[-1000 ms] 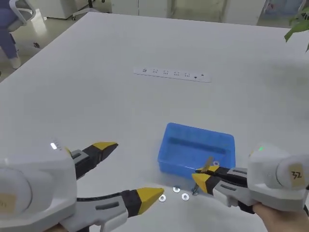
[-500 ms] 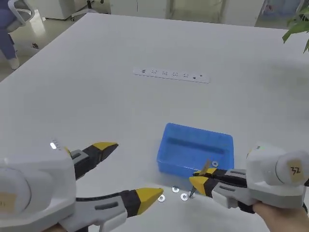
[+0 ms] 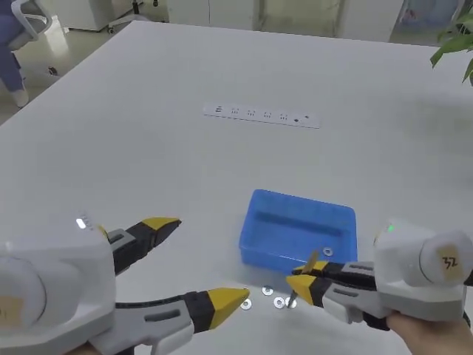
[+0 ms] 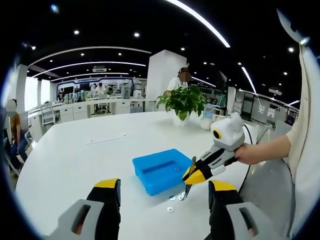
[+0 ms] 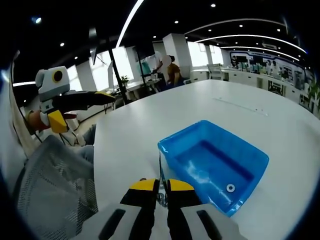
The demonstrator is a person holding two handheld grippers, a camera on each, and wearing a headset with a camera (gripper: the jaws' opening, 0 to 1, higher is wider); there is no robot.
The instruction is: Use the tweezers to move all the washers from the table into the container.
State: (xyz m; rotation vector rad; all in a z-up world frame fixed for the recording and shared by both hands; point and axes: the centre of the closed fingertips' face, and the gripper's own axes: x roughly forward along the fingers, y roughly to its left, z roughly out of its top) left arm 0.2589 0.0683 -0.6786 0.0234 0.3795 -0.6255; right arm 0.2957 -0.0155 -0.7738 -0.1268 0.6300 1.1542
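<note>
The right gripper [image 3: 299, 275] is held low over the white table [image 3: 148, 148], its jaws pinched narrow on the tweezers [image 3: 293, 298]. The tweezer tips are pointed down at a loose group of washers [image 3: 278, 302]; whether a washer is touched cannot be told. These washers are scattered on the table just in front of the blue container [image 3: 295, 222]. A single washer [image 3: 327, 252] is seen inside it, near the front wall. The left gripper [image 3: 196, 260] is held to the left, jaws spread wide with nothing between them. A power strip [image 3: 262, 115] is laid farther back.
</note>
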